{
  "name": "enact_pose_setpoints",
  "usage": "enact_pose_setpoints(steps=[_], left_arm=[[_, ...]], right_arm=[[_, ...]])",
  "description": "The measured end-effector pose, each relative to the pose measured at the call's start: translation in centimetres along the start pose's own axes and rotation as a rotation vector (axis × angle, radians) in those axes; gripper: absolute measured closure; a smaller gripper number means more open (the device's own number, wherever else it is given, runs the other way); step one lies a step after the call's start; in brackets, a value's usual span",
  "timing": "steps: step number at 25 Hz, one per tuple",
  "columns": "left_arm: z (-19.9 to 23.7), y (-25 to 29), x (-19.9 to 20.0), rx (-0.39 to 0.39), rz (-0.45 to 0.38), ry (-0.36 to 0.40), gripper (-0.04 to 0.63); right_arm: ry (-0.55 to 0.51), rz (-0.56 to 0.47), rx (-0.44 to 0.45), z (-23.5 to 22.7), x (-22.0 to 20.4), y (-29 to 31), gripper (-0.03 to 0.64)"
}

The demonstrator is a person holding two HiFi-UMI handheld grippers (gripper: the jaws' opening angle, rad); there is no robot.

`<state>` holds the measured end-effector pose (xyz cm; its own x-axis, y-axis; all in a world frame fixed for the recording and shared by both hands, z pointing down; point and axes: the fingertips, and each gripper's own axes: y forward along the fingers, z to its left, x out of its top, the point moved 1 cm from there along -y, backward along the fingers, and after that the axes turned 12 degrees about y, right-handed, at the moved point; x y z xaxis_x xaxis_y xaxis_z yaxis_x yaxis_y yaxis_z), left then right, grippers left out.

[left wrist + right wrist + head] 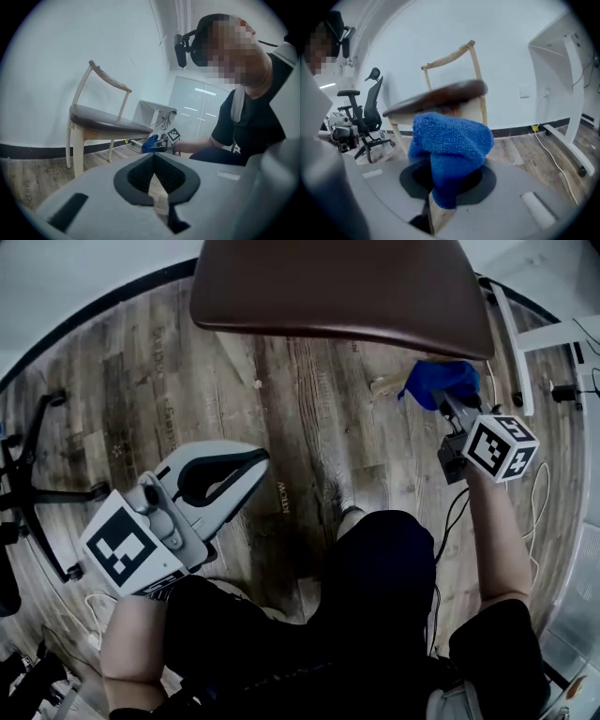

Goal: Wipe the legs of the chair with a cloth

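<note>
Plainly, the blue cloth (439,381) is bunched in the fingers of the right gripper (448,399), which pinch it so that it swells over their tips in a rounded wad. In the right gripper view the cloth (450,150) hides the middle of that gripper (447,180) and overlaps the front edge of the chair (440,98). From the head view it sits at about one o'clock, just under the right-hand edge of the dark brown seat (337,282) and beside a pale wooden leg (386,384). Whether cloth and leg touch I cannot tell.

The chair has slim light wooden legs and a curved back rail. In the left gripper view it stands (101,124) at about ten o'clock against the white wall, with the cloth (150,143) low at its near corner.

The left gripper (262,460) hangs well apart from the chair, at about eight o'clock in the head view, above the wooden floor (281,399). Its fingers are pressed together at the tips, with nothing between them (153,161).

Farther out, a black office chair (368,112) stands at nine o'clock in the right gripper view. A white metal frame (569,93) rises at three o'clock, with a pale cable (553,154) trailing over the floor beneath it.
</note>
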<state>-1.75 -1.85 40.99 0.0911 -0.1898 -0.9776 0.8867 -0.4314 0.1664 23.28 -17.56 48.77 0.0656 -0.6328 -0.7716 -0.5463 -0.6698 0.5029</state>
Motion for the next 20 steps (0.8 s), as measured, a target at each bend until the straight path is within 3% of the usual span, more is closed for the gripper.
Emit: enact_pose_setpoints(steps=[4,10,20], left_arm=[[0.0,-0.2,0.4,0.009,-0.011,0.002,0.595],[0.0,-0.5,1.4,0.012,-0.034,0.014,0.595],[-0.3,-1.5,1.2,0.023,-0.028,0.015,0.595]], right_arm=[[-0.025,-0.021,0.076,3.8,3.3,-0.9,0.531],[0.093,0.014,0.218,8.0,3.2,0.4,0.531],[-0.067,0.034,0.456,20.6,0.9,8.3,0.531]])
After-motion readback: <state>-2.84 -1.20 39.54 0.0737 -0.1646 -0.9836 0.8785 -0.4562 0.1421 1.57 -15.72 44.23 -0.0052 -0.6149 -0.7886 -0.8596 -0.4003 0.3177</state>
